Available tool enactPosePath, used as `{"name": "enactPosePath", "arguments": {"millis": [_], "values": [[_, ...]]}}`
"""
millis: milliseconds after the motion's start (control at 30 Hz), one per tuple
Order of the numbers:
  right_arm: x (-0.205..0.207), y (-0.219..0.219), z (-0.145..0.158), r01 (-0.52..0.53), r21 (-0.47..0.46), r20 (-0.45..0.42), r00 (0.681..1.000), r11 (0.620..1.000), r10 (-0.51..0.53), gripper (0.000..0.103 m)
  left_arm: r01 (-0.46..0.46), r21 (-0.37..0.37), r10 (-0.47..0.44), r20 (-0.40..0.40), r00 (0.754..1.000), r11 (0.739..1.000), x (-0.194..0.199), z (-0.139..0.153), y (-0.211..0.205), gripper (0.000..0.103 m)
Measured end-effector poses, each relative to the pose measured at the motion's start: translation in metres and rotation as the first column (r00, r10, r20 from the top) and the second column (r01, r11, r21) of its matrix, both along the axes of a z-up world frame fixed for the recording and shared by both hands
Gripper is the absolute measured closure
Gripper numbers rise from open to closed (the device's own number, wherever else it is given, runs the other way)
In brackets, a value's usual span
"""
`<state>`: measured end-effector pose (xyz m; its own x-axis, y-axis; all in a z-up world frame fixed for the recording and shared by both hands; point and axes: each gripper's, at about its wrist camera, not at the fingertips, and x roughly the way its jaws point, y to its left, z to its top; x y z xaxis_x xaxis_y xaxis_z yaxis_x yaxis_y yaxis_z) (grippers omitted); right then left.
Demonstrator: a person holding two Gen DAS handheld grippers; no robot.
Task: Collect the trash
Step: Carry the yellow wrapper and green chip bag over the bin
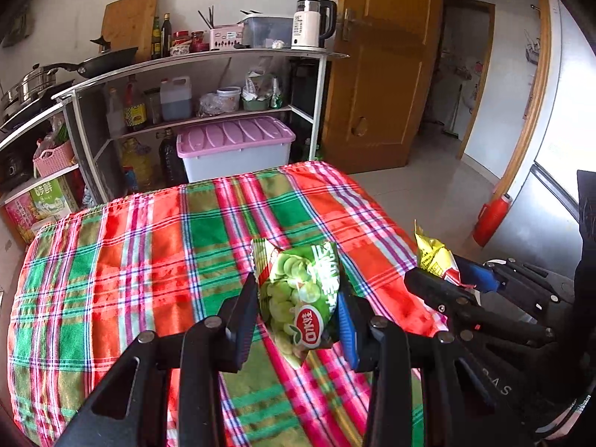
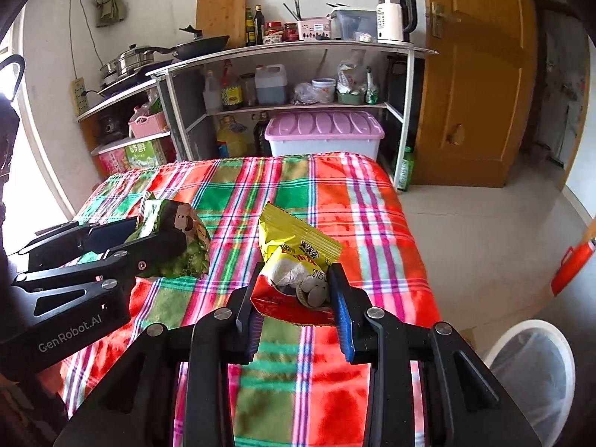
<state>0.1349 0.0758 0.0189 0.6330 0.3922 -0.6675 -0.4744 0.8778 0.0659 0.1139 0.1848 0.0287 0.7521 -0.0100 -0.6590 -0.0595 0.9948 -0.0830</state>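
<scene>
My left gripper is shut on a green snack bag and holds it above the plaid tablecloth. My right gripper is shut on a yellow and red snack bag, also lifted above the cloth. In the left wrist view the right gripper with the yellow bag is at the right. In the right wrist view the left gripper with the green bag is at the left. A white-lined trash bin stands on the floor at the table's right.
A kitchen shelf with bottles, pans and a kettle stands behind the table, with a pink-lidded box under it. A wooden door is at the back right. A red object lies by the wall.
</scene>
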Motion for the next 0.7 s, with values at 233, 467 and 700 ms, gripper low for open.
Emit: {"name": "enactPosePath", "arguments": {"millis": [233,467,700], "values": [[-0.008,-0.053,0.009,0.089,0.014,0.014,0.996,0.996,-0.09,0.07,0.072,0.001,-0.072,-0.001,0.997,0.997,0.002,0.003,-0.046,0.063],[-0.014,-0.106,0.011,0.178,0.024,0.015,0.984,0.984,-0.179,0.07,0.145,0.004,-0.145,-0.01,0.989,0.989,0.009,0.003,-0.094,0.063],[-0.02,-0.163,0.011,0.271,0.02,0.018,0.962,0.962,-0.272,0.07,0.228,0.007,-0.228,-0.024,0.973,0.974,0.02,0.001,-0.146,0.063]]}}
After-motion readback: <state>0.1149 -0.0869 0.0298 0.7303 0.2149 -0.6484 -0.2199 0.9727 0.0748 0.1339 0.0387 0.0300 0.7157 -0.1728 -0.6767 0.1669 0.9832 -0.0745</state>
